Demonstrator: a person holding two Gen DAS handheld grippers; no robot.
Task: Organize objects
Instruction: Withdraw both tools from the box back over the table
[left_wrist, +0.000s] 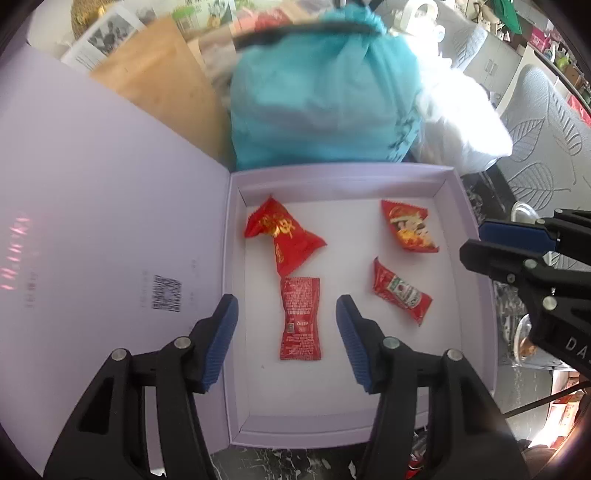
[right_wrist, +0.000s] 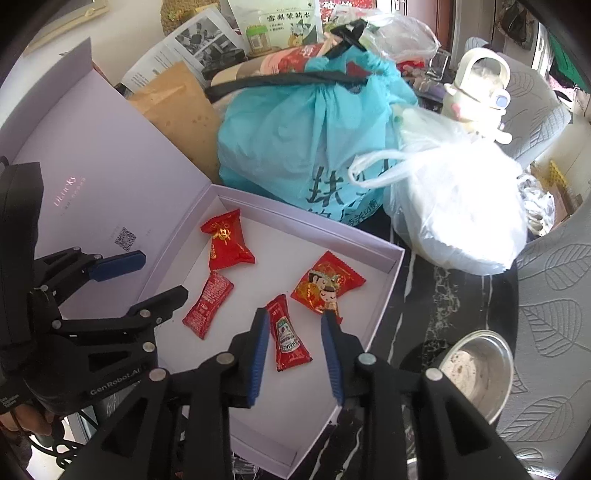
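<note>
A pale lilac box (left_wrist: 476, 258) (right_wrist: 391, 269) lies open, its lid (left_wrist: 110, 221) (right_wrist: 92, 166) folded out to the left. Inside lie two red ketchup packets, one face down (left_wrist: 300, 318) (right_wrist: 208, 304) and one label up (left_wrist: 400, 291) (right_wrist: 288, 338), and two red snack packets, one with gold print (left_wrist: 284, 236) (right_wrist: 227, 245) and one with cartoon figures (left_wrist: 408, 225) (right_wrist: 327, 288). My left gripper (left_wrist: 287, 334) (right_wrist: 155, 277) is open above the face-down ketchup packet. My right gripper (right_wrist: 295, 358) (left_wrist: 471, 240) is open, its fingers either side of the label-up ketchup packet.
A teal plastic bag (left_wrist: 321, 99) (right_wrist: 306, 140) and a white plastic bag (right_wrist: 458, 206) (left_wrist: 465, 125) stand behind the box. A brown envelope (right_wrist: 177, 107) and papers lie at the back left. A metal bowl (right_wrist: 480, 373) sits right of the box on the dark marble table (right_wrist: 432, 295).
</note>
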